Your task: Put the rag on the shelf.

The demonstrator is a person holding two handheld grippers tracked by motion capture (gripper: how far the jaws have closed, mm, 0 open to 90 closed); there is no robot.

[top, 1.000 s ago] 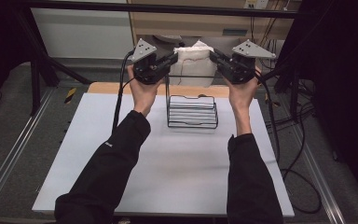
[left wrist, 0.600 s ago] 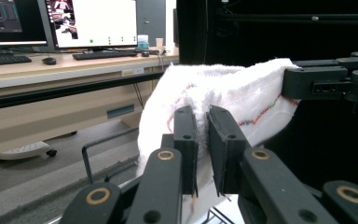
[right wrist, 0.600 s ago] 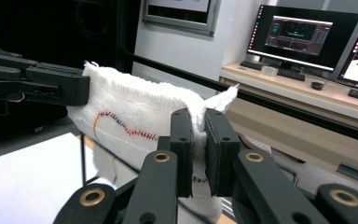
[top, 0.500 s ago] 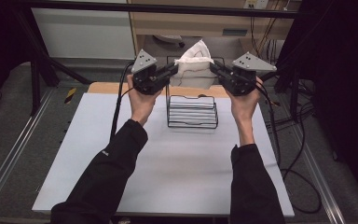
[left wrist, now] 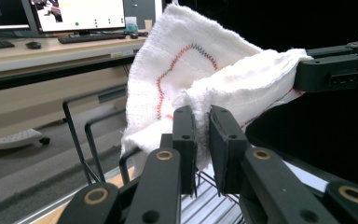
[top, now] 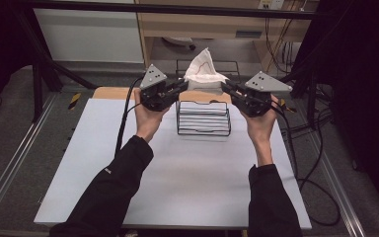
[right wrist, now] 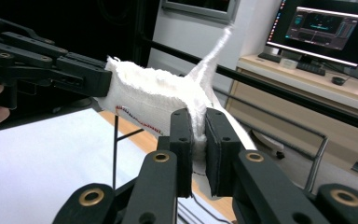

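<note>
- Both grippers have sunk closer to the rack (top: pixel 203 118), cloth (top: pixel 203 73) now peaked between them.
- Left gripper (top: pixel 181 87) and right gripper (top: pixel 228 89) jaws clamp the cloth.
- White bench (top: pixel 177 192); grey floor (top: pixel 10 128), monitors (right wrist: pixel 324 28) behind.

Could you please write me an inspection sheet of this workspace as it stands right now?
Surface: pale grey table top, with a wooden strip along its far edge.
Job's things: white knitted cloth with coloured zigzag stitching, held up between both grippers above a black wire rack that stands on the table.
Clutter: nothing seen on the table besides the rack.
Grippers: left gripper and right gripper are each shut on a side of the cloth; the cloth is pinched between the jaws in both gripper views.
Cables: black cable from the left gripper trails over the table; more cables hang off the right side.
Surroundings: desk with monitors, keyboard, metal frame rails.
</note>
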